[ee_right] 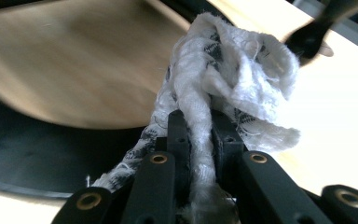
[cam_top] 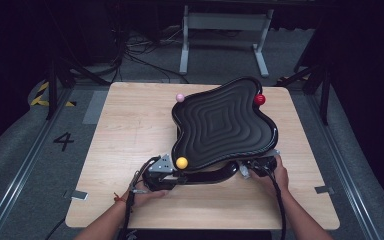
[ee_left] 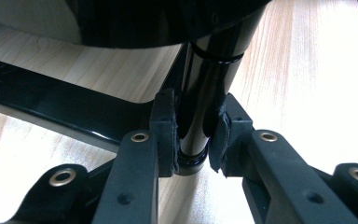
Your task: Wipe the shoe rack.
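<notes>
The left tool (ee_left: 193,140) is clenched on a glossy black post (ee_left: 209,79). The post rises between its two pads to the underside of the black wavy tray (cam_top: 225,122). In the high view the left tool (cam_top: 161,172) sits at the near left corner of the tray, just behind the person's left hand (cam_top: 147,196).

The right tool (ee_right: 200,135) is clamped on a white cloth (ee_right: 233,74) with frayed edges and dark print. The cloth bunches up ahead of the tool tips. In the high view the right tool (cam_top: 260,167) lies at the near right edge of the tray, ahead of the right hand (cam_top: 279,175).

A curved black base (cam_top: 207,176) spans between the two tools on the wooden bench (cam_top: 130,130).

Three balls sit at the tray rim:
- yellow ball (cam_top: 181,162), just beside the left tool;
- pink ball (cam_top: 180,97), well beyond the left tool;
- red ball (cam_top: 259,99), well beyond the right tool.
</notes>
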A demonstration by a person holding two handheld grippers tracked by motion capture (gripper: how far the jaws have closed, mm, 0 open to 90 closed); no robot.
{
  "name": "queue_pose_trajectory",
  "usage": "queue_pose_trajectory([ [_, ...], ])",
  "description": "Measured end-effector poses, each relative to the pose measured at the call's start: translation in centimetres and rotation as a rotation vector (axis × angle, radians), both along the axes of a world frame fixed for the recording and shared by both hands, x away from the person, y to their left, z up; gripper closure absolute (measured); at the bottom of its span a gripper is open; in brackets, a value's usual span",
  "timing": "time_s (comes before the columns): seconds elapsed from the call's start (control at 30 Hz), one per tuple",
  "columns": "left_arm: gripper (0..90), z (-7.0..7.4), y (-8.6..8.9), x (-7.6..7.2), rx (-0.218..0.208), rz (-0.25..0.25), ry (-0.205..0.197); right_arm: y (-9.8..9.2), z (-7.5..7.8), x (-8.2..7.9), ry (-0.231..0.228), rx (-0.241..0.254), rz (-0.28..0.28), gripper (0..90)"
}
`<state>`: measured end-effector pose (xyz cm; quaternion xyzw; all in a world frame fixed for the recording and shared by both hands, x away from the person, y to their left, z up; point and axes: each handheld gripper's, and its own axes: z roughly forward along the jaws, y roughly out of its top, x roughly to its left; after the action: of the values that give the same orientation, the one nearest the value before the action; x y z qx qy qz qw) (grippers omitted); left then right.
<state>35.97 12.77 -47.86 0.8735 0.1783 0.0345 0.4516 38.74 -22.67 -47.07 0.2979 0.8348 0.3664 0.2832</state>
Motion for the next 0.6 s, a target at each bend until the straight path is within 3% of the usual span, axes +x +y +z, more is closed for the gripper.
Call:
queue_pose_trajectory([
  [0.07, 73.0, 0.0, 0.0, 0.0, 0.0, 0.001, 0.0, 0.3, 0.0, -0.5, -0.004, -0.027, 0.013, 80.7],
  [0.2, 73.0, 0.0, 0.0, 0.0, 0.003, -0.001, 0.0, 1.8, -0.2, -2.0, -0.008, -0.063, 0.104, 80.7],
  [0.37, 73.0, 0.0, 0.0, 0.1, 0.002, -0.003, 0.004, 3.6, -0.2, -3.2, 0.008, -0.063, 0.152, 80.8],
  [0.6, 72.9, 0.0, 0.0, 0.1, 0.001, -0.007, 0.002, 5.5, -0.3, -4.0, -0.006, -0.058, 0.195, 80.7],
])
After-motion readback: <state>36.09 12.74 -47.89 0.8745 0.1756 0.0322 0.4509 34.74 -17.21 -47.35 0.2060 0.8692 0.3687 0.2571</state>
